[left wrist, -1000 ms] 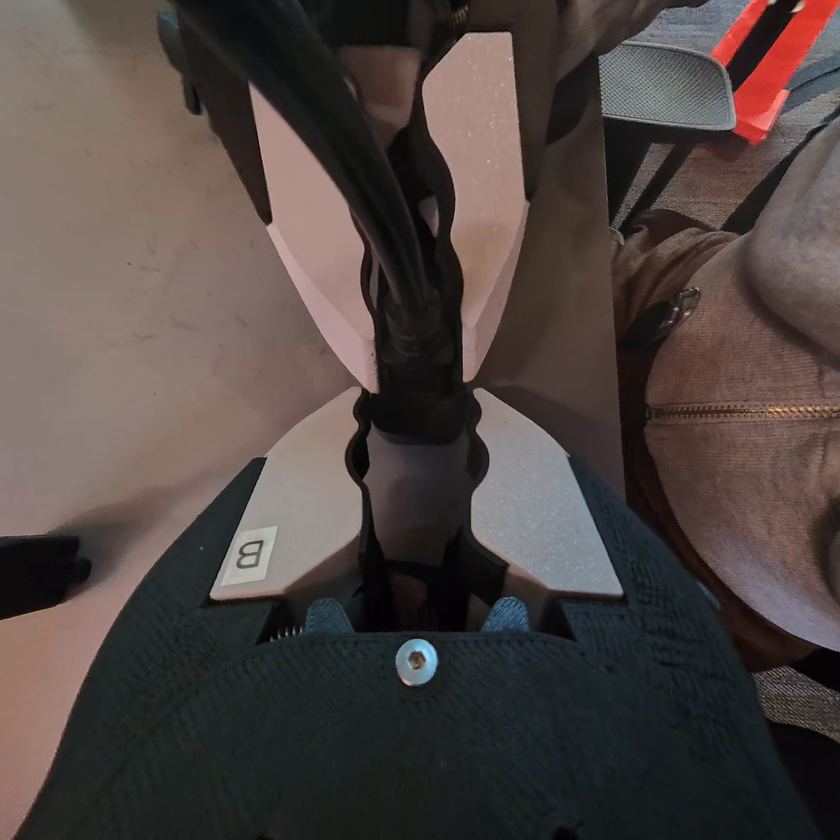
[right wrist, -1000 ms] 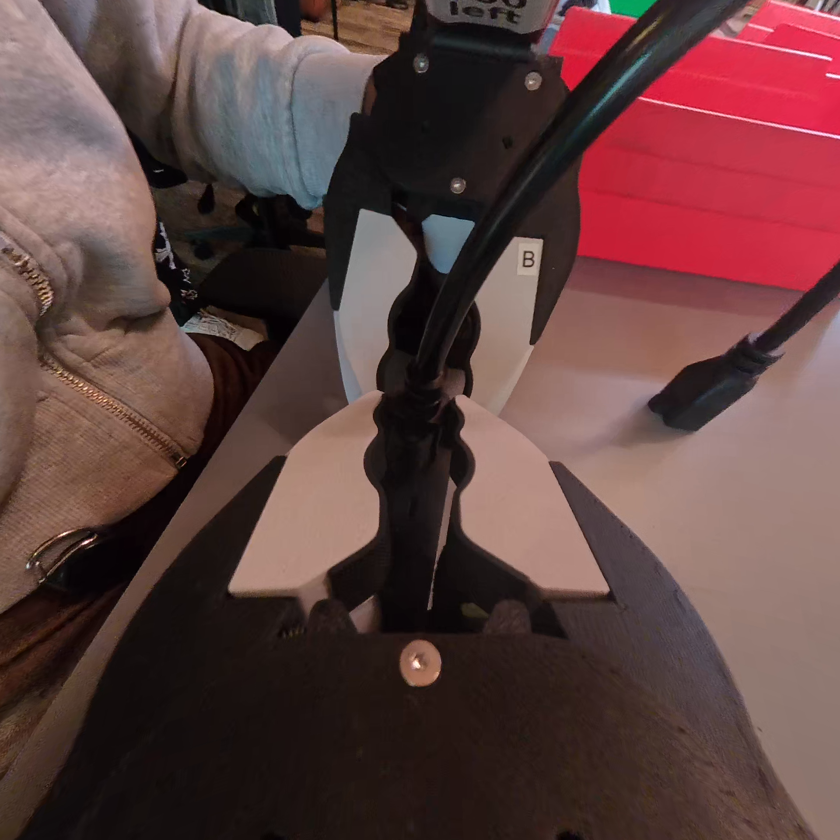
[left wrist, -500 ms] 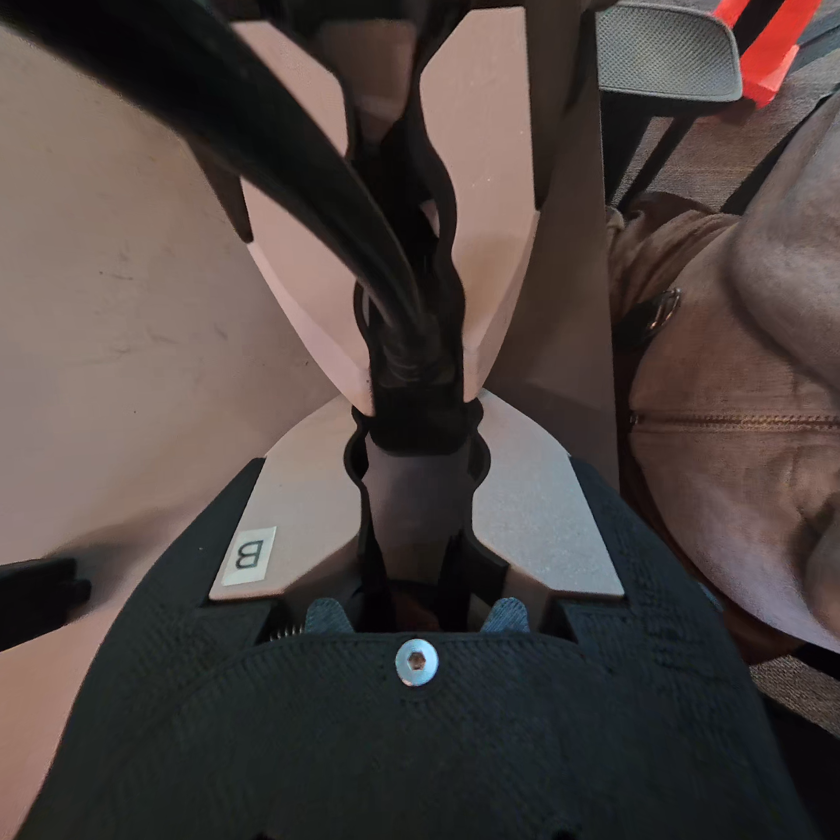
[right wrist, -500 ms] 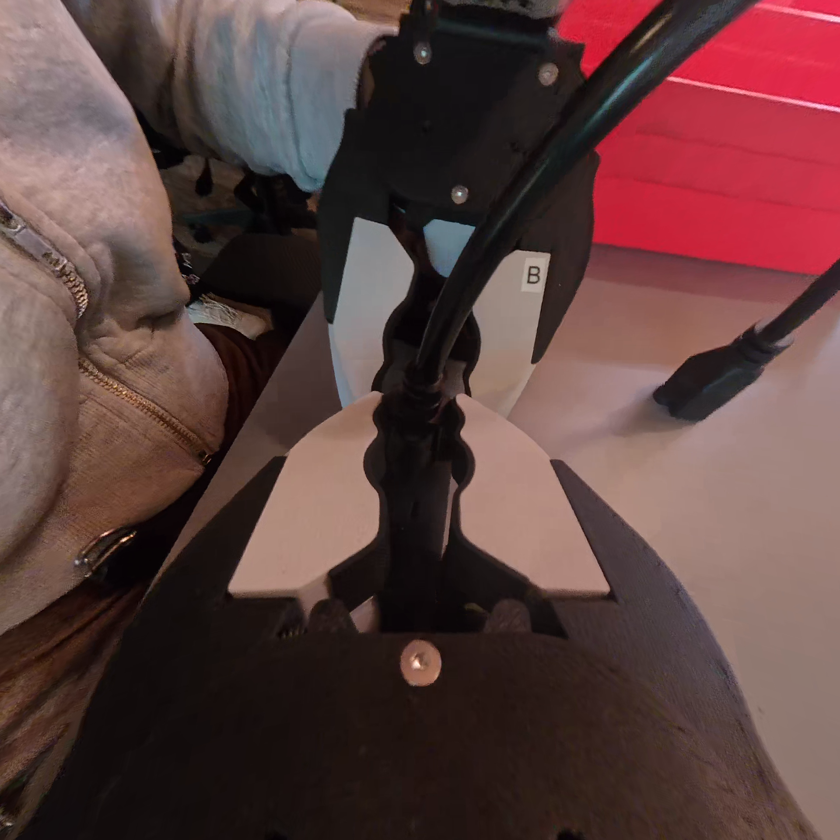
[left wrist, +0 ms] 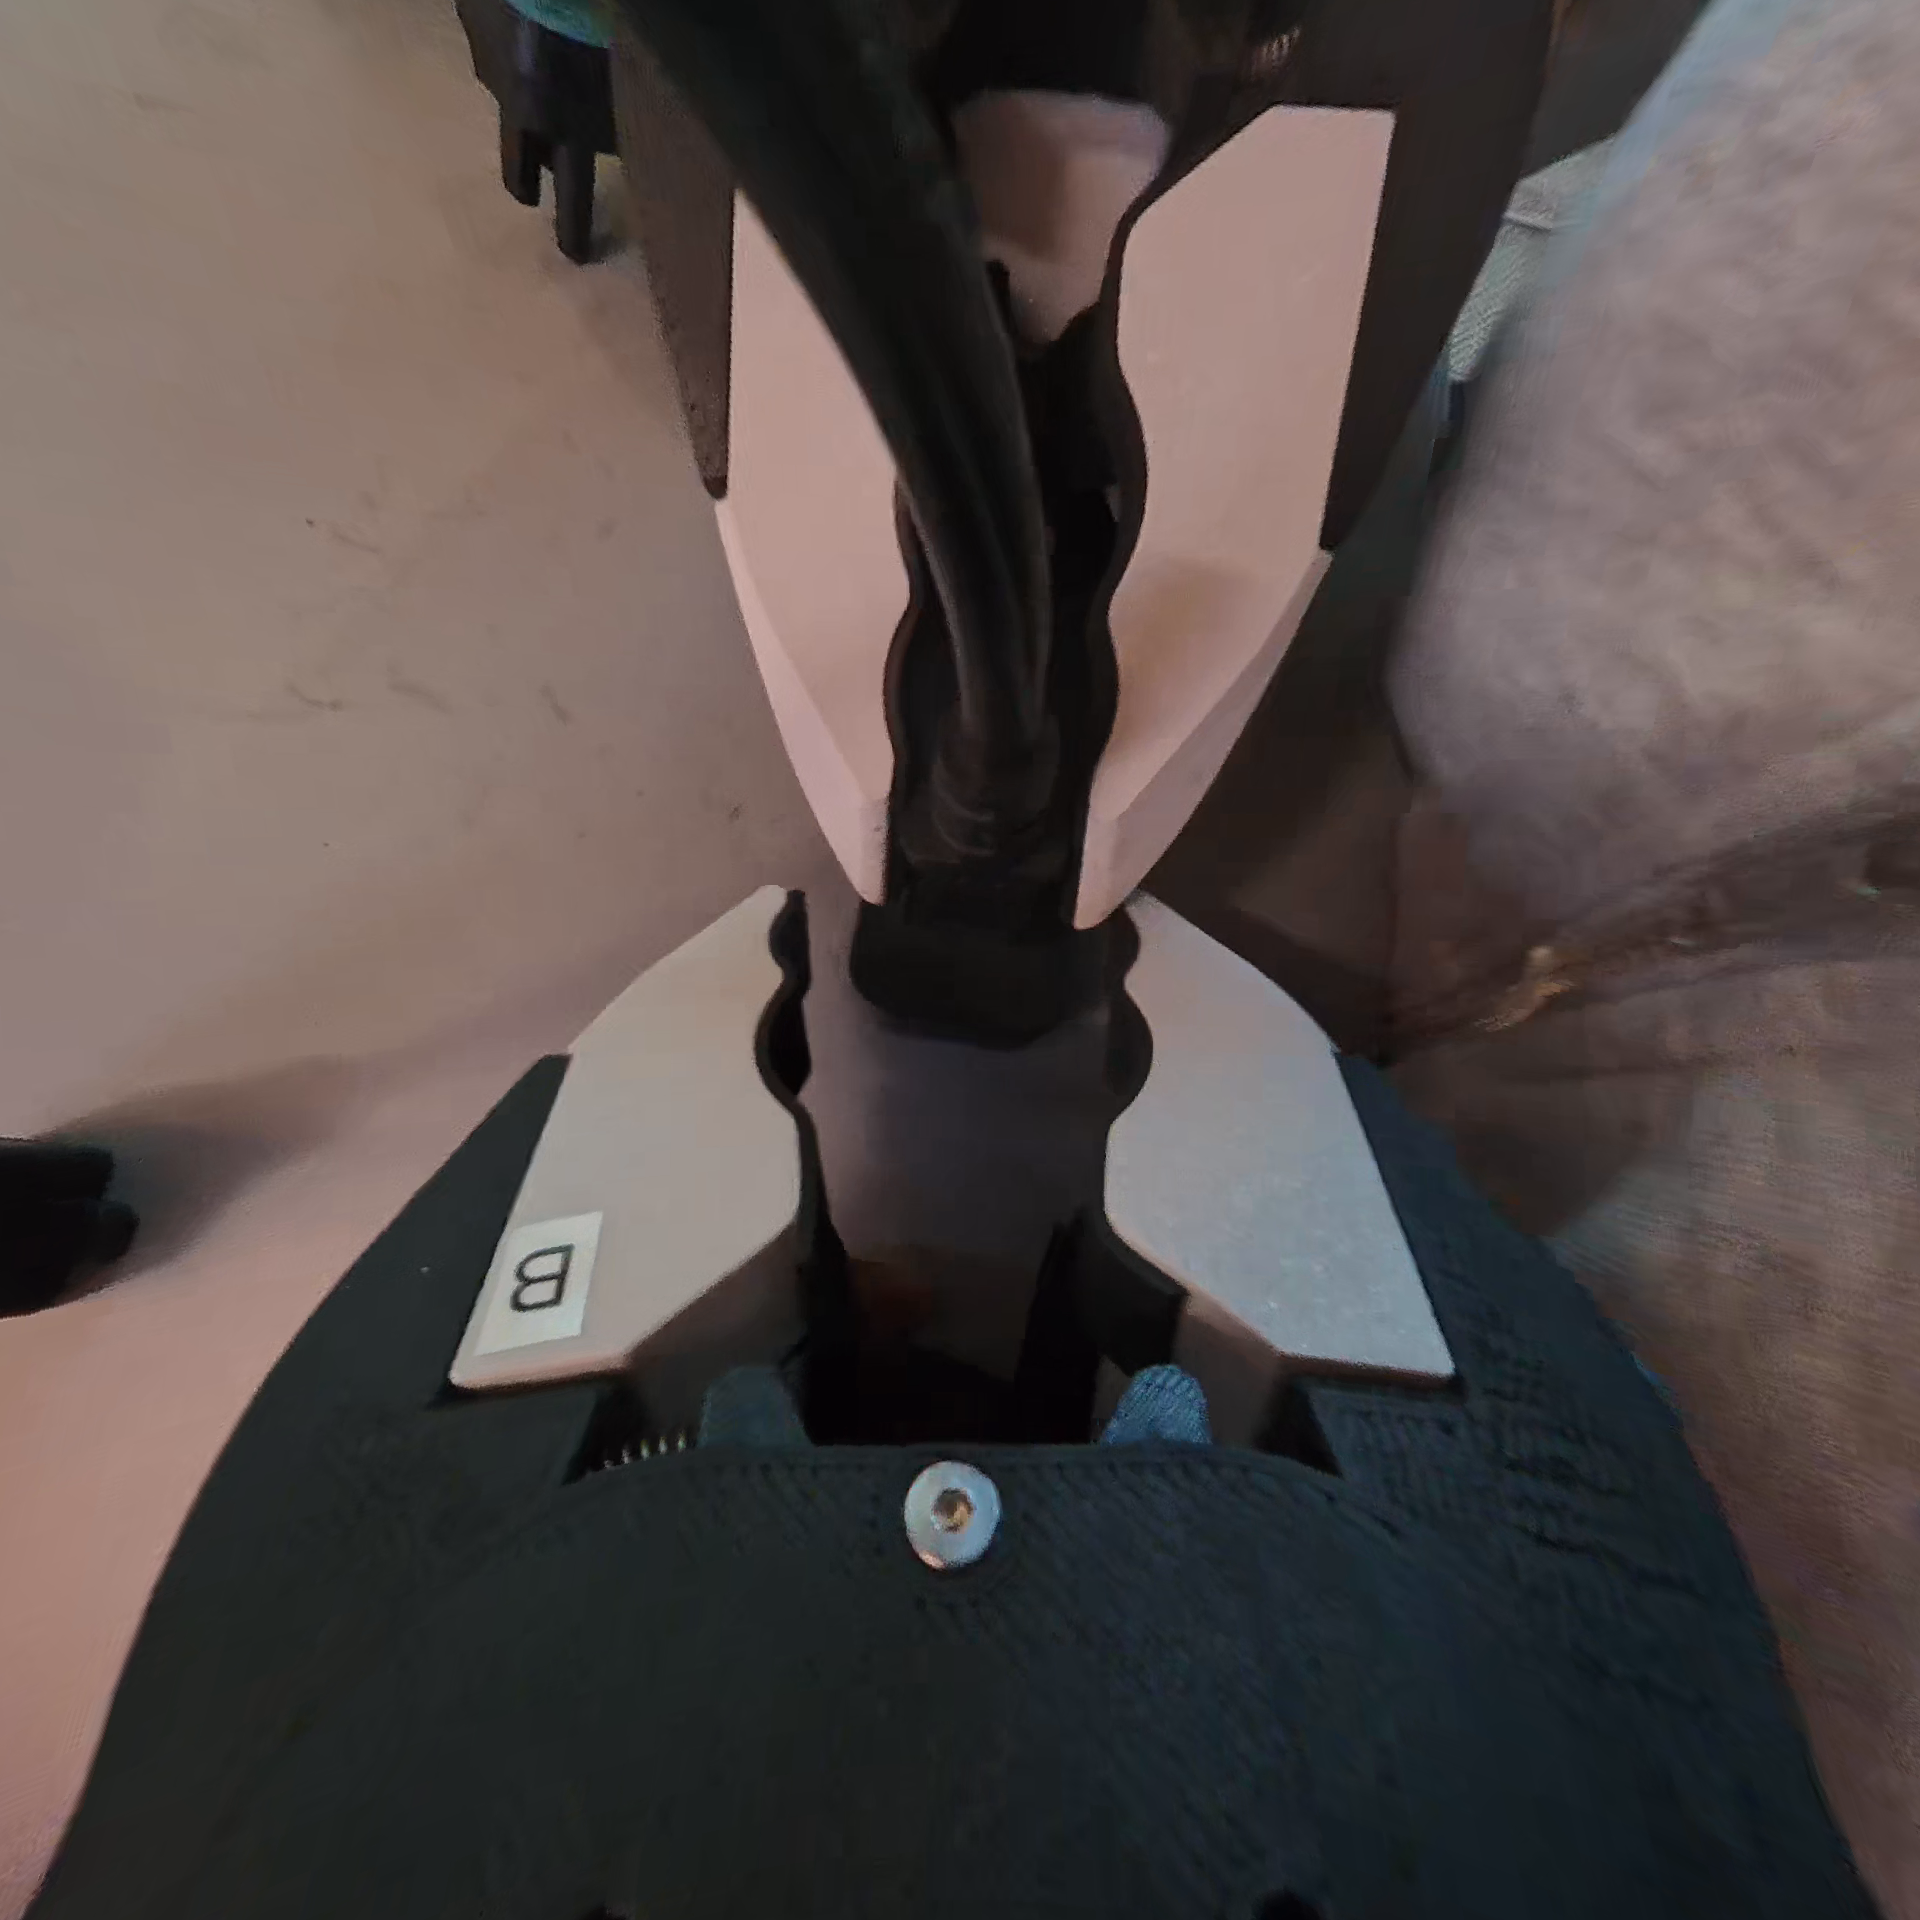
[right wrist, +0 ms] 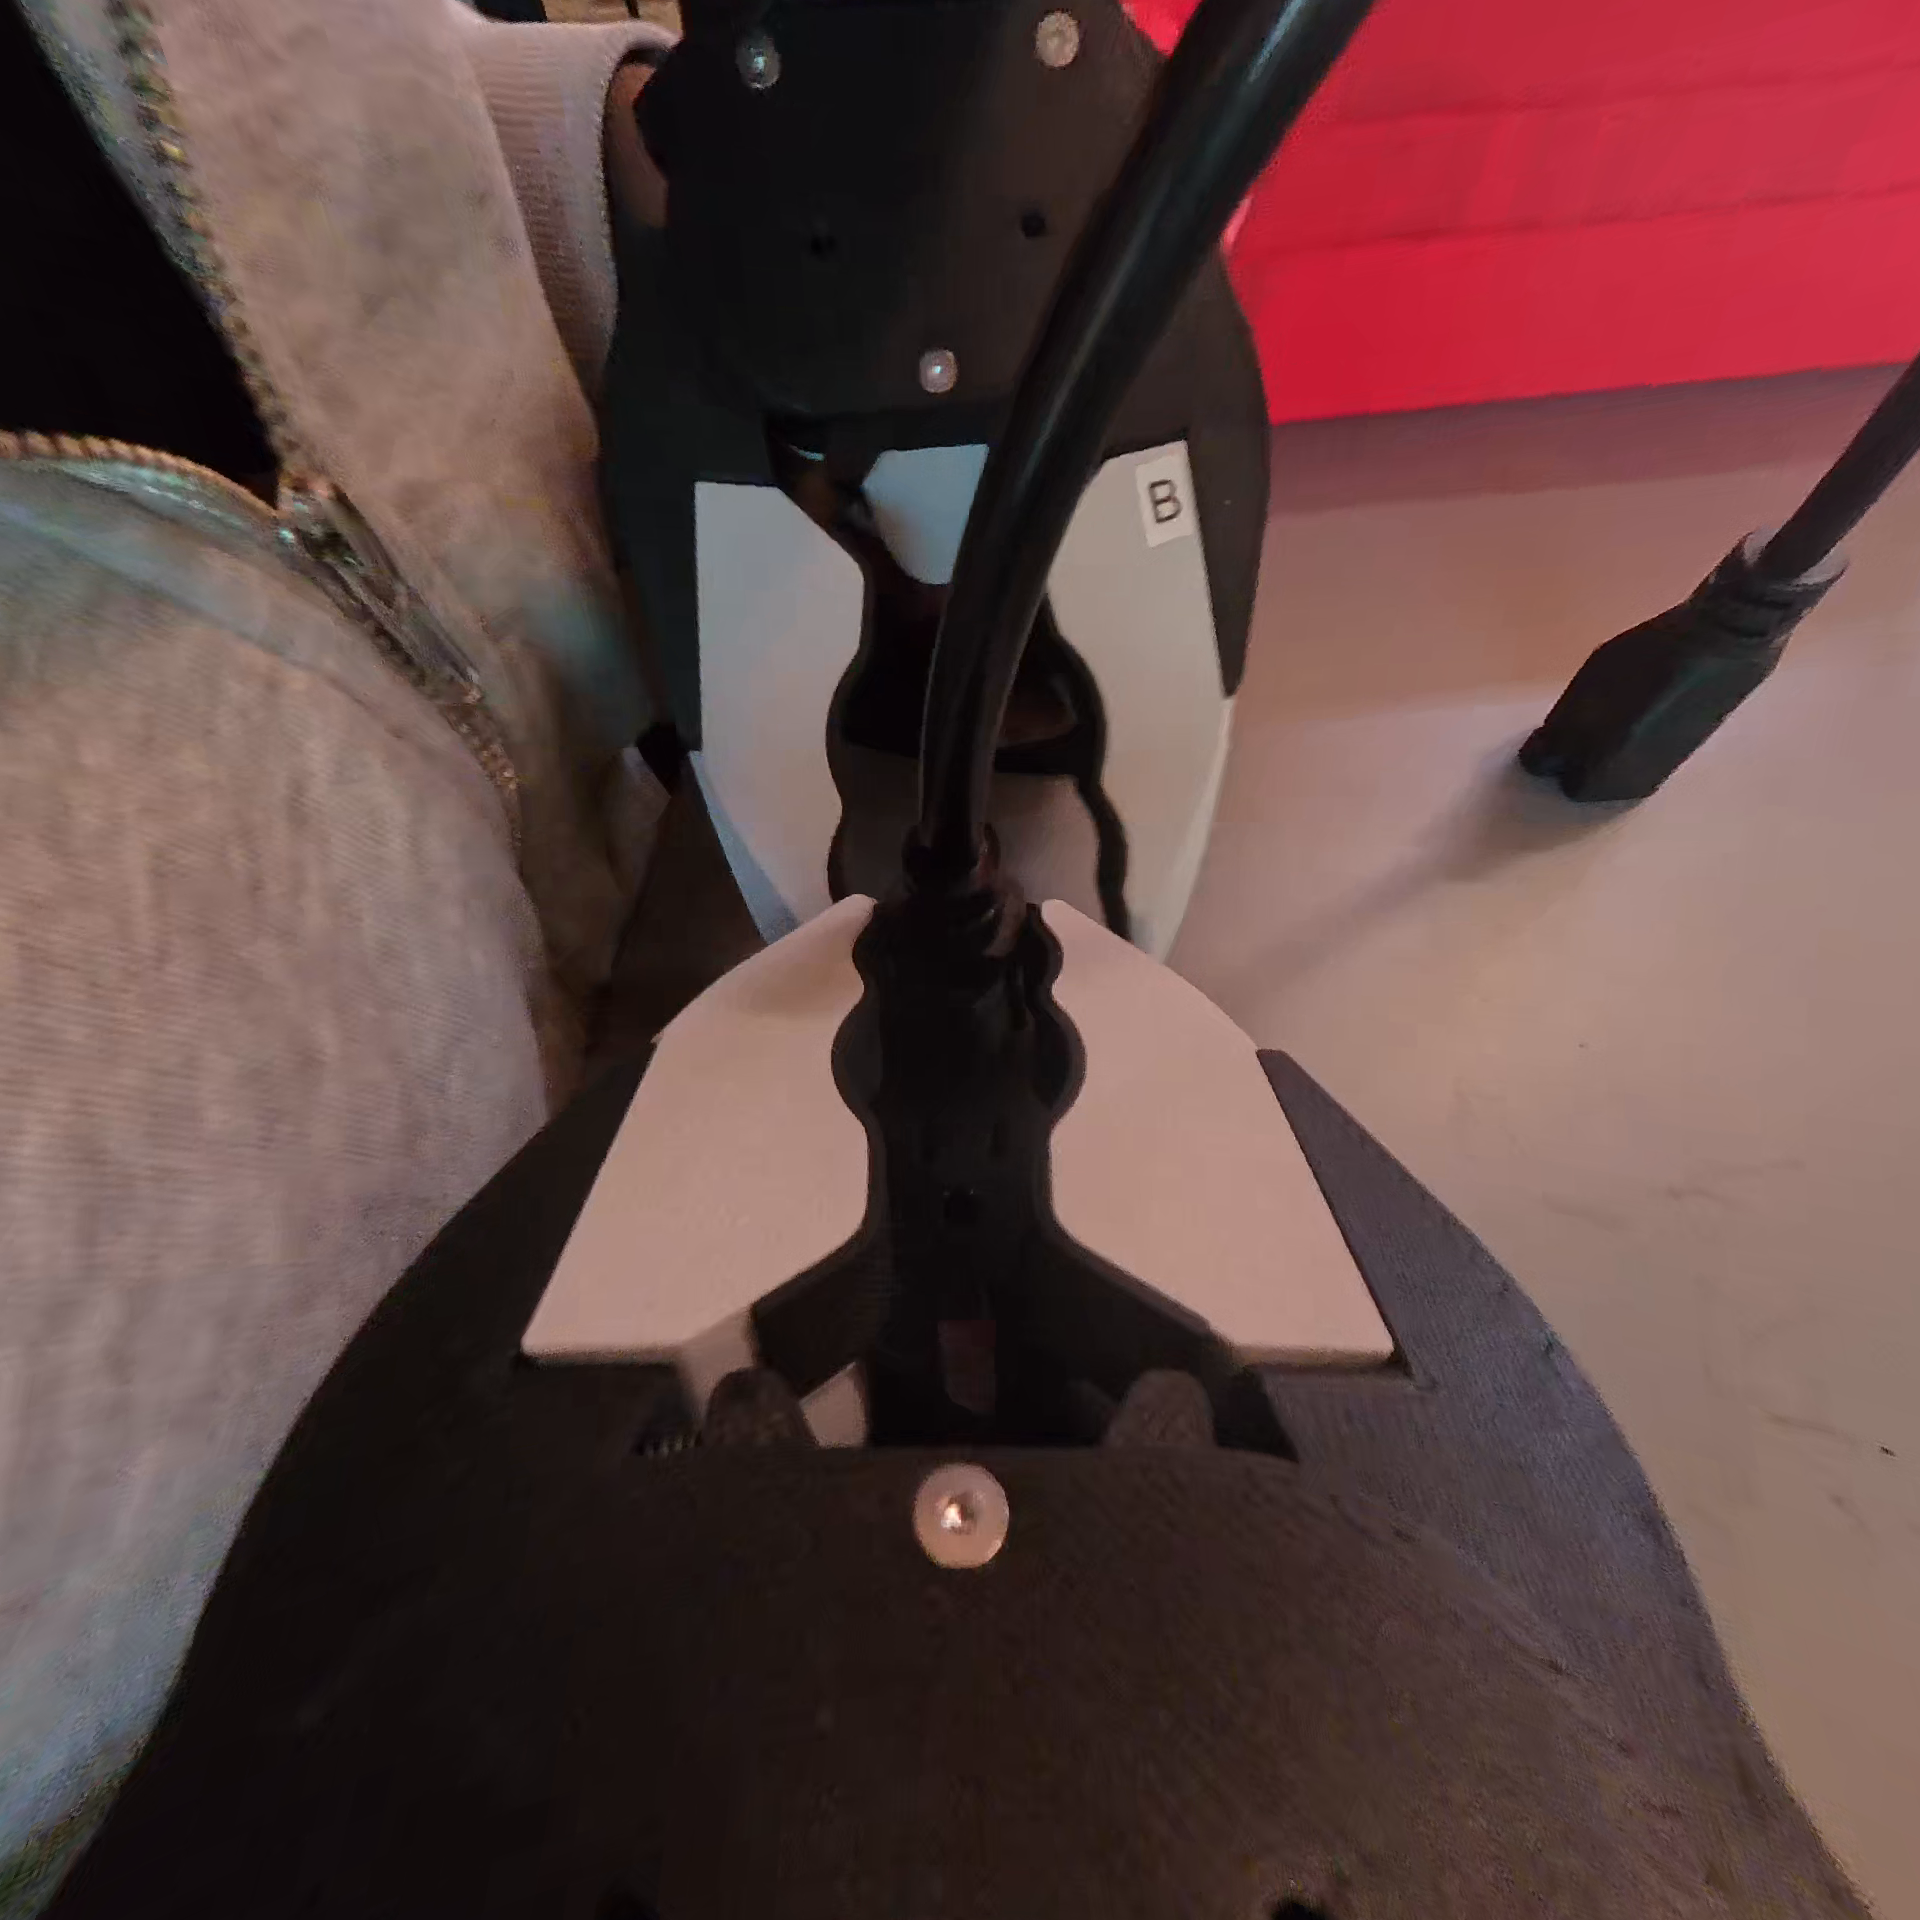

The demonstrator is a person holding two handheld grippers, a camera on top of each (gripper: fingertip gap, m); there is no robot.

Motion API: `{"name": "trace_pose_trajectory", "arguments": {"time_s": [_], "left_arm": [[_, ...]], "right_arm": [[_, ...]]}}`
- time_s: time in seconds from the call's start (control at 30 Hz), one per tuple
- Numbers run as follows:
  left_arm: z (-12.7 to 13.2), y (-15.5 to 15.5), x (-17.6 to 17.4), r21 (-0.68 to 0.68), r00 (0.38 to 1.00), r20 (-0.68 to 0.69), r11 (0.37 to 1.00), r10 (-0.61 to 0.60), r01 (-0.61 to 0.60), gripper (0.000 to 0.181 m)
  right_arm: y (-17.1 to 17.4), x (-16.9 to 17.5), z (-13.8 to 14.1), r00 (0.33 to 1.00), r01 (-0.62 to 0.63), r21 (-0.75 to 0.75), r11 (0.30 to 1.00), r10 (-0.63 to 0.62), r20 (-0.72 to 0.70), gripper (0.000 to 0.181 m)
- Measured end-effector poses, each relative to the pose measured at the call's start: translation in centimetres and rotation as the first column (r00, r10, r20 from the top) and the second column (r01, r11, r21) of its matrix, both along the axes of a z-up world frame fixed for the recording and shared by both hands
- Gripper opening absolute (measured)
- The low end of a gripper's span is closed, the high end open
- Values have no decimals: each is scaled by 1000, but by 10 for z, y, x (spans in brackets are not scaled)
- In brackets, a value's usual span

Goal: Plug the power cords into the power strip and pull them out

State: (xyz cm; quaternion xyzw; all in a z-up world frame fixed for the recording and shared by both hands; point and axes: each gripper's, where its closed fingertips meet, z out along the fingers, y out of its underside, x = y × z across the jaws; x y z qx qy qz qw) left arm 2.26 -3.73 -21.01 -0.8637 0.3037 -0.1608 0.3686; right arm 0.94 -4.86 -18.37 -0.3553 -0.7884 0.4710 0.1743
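Observation:
My right gripper (right wrist: 956, 909) is shut on a black power-cord plug (right wrist: 961, 1122). Its thick black cord (right wrist: 1049, 436) leaves the fingertips and arcs up over my left gripper. The two grippers meet tip to tip just above the table (left wrist: 312, 623). My left gripper (left wrist: 956, 914) stands open around the plug's end (left wrist: 966, 982), with a thin gap on its left side. It also shows in the right wrist view (right wrist: 977, 810), jaws apart. A second black plug (right wrist: 1662, 686) lies on the table at the right. No power strip is in view.
A person's grey zip hoodie is close by, on the right of the left wrist view (left wrist: 1662, 727) and the left of the right wrist view (right wrist: 260, 935). Red bins (right wrist: 1558, 208) stand behind the table. A black object (left wrist: 52, 1226) lies at the table's left edge. Both grippers' tips are close together, under 4 cm apart.
My left gripper's jaws have spread a little and no longer pinch the plug. Both grippers have shifted closer to the person's hoodie. The right gripper keeps its hold.

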Motion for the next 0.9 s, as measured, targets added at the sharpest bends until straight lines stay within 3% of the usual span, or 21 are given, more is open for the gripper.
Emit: {"name": "trace_pose_trajectory", "arguments": {"time_s": [0.07,0.37,0.57,0.9], "left_arm": [[0,-1,3,-3,1000,1,1000,-11,11,45],[-5,5,-2,-13,999,-6,999,32,-32,42],[-6,5,0,-23,1000,-18,1000,8,-9,42],[-6,5,-1,-40,998,-31,998,-55,54,41]], "right_arm": [[1,0,0,1000,3,-9,1000,-3,2,25],[8,-3,-1,998,55,13,998,-55,41,25],[12,4,-4,989,49,199,979,-75,127,24],[11,2,-4,979,50,230,972,-93,181,24]]}}
